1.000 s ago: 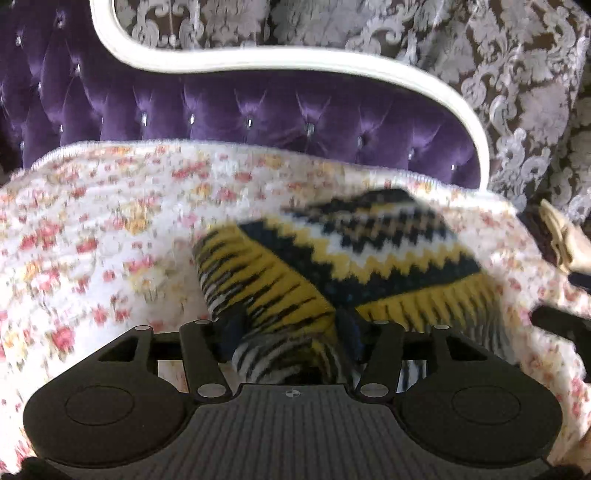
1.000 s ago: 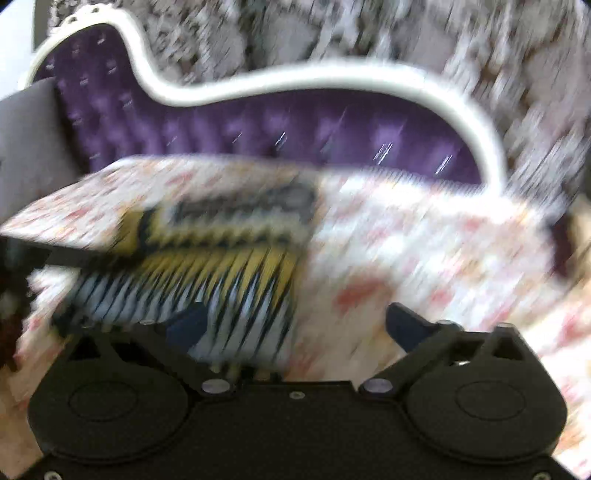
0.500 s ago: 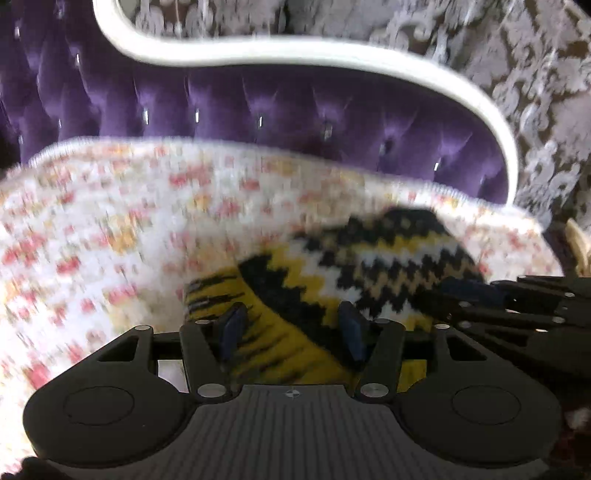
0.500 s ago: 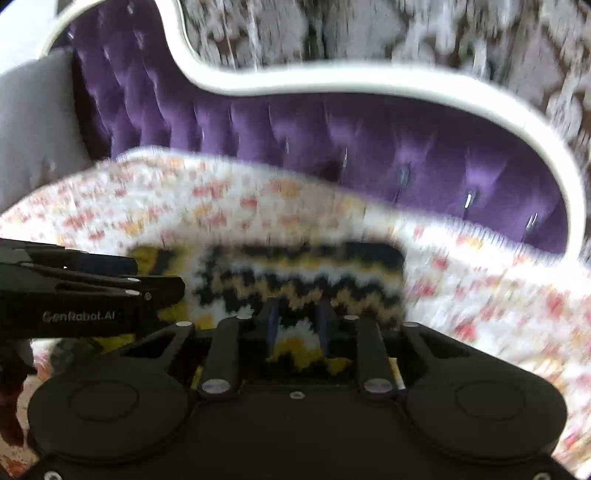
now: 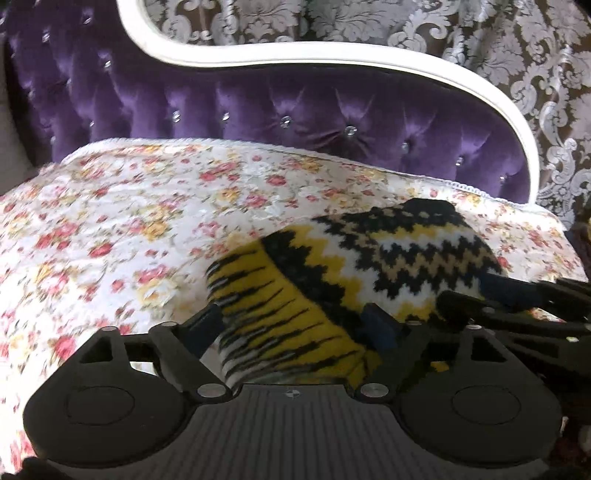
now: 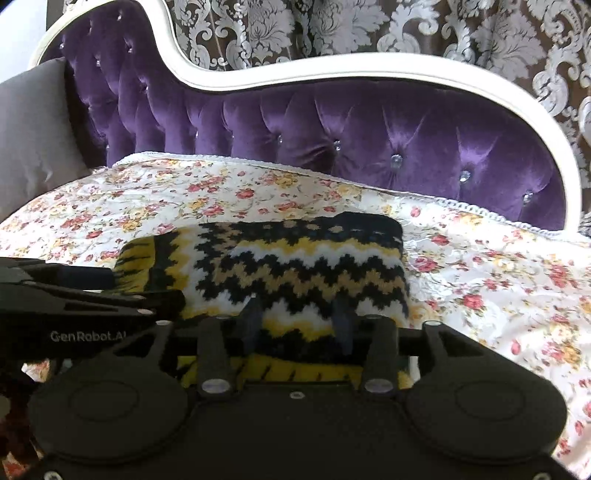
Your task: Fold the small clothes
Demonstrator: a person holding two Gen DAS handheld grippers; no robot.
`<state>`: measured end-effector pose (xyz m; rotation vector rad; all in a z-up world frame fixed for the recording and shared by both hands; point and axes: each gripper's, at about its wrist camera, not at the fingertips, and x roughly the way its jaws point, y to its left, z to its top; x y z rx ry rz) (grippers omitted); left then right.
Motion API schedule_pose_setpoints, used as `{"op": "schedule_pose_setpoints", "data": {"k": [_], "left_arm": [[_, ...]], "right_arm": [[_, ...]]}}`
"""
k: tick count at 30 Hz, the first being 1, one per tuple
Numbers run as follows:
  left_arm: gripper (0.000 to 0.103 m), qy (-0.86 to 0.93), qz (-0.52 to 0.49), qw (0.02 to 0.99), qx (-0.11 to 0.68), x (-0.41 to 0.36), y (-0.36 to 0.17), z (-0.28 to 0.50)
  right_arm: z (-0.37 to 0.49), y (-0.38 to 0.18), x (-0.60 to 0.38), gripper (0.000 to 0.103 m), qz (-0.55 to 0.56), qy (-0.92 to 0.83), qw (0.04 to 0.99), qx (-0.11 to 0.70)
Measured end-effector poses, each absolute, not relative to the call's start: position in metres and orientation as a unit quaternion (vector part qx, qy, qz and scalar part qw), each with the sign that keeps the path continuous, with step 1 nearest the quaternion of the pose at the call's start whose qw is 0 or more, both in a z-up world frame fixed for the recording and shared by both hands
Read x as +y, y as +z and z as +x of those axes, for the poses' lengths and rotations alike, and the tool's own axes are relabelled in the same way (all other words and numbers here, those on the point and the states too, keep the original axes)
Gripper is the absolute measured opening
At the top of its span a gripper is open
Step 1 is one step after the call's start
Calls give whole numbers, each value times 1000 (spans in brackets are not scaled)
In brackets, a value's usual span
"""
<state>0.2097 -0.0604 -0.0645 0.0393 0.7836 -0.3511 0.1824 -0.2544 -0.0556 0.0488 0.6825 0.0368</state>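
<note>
A small knitted sweater (image 5: 369,266) with yellow, black and white zigzags lies folded on the floral quilt (image 5: 129,221). My left gripper (image 5: 291,325) is open, its fingers standing either side of the sweater's yellow striped near end. My right gripper (image 6: 295,319) is also open, its fingers resting over the sweater's (image 6: 295,266) near edge. The right gripper shows at the right edge of the left wrist view (image 5: 517,306). The left gripper shows at the left of the right wrist view (image 6: 92,291).
The quilt (image 6: 480,277) covers a purple tufted sofa (image 6: 369,133) with a white curved frame (image 5: 332,62). A grey cushion (image 6: 33,133) stands at the left. Patterned curtains (image 6: 443,29) hang behind.
The sweater's near half has been folded over onto the far half. Both grippers, shut on the cloth half a second ago, have opened and let it go.
</note>
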Motion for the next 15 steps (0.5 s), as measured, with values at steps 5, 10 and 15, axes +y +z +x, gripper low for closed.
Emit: {"op": "schedule_pose_setpoints", "data": {"k": [5,10,15], "left_arm": [[96,-153,22,911,382,-56,-65,204],[96,-156,34,910,382,-57,-60,197],[96,-159,48,910,380,-54,-51,178]], "right_arm": [[165,-53,-252,66,27,24,944,329],[151,-51,-246,79,14,23,946,324],[132,-47,-240,86,9,19,946,324]]}}
